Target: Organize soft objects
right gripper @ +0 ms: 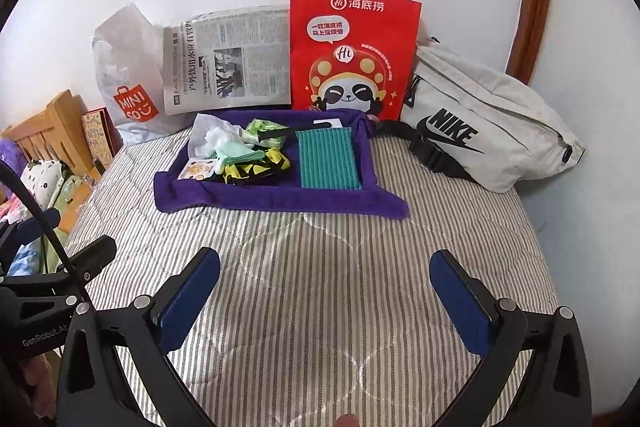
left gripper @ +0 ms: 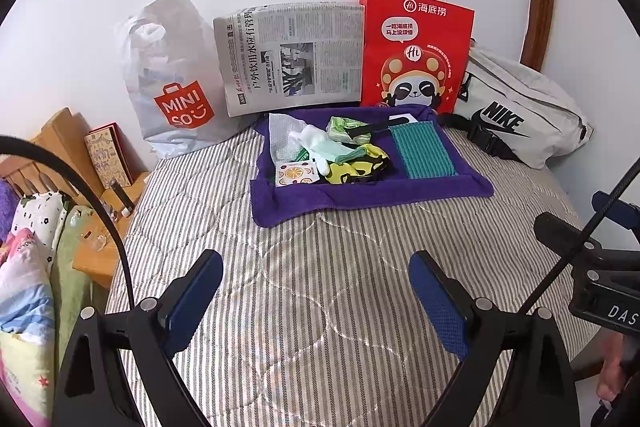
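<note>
both hand-held grippers, left [left gripper: 316,291] and right [right gripper: 325,291], spread wide, empty, above the striped bed [right gripper: 320,267]. soft objects [right gripper: 248,155] piled on purple towel [right gripper: 280,201]. left view alone shows possibly glassware [left gripper: 94,241] on the nightstand; nothing blocks the towel.

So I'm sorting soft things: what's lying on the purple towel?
On the purple towel: a teal ribbed cloth, yellow-black fabric, mint cloth, white tissue. Anything beneath the pile is hidden.

A purple towel [left gripper: 360,195] lies on the bed, holding a teal cloth [left gripper: 422,149] beside jumbled soft items [left gripper: 340,155].
</note>
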Demonstrator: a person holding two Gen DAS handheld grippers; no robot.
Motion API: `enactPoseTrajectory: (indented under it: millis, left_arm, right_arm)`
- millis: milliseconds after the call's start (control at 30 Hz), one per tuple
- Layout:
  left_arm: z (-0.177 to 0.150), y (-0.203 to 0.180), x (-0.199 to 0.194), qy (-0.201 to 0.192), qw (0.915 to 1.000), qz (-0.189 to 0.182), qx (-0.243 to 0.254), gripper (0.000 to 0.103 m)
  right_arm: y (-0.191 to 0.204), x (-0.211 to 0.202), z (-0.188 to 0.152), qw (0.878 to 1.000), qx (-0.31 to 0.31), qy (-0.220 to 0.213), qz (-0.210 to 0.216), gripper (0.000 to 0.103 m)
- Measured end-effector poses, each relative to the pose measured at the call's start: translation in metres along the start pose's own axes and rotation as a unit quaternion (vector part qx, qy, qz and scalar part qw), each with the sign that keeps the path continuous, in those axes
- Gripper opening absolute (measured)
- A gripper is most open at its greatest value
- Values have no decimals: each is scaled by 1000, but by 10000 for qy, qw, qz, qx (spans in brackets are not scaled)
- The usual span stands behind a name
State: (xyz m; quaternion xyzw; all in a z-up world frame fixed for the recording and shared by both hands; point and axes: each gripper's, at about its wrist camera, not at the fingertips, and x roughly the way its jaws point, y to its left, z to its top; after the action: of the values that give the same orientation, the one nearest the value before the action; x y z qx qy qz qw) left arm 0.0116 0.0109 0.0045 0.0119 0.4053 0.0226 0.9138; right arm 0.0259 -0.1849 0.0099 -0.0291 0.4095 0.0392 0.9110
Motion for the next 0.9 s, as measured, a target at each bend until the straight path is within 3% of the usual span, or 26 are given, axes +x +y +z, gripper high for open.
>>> enactPoseTrajectory:
  millis: [900]
  left_arm:
    - [-1, -1, -1, 22, 10000, 53, -10, 94]
  right_arm:
    - [-3, 3, -1, 10000, 66, 19, -41, 103]
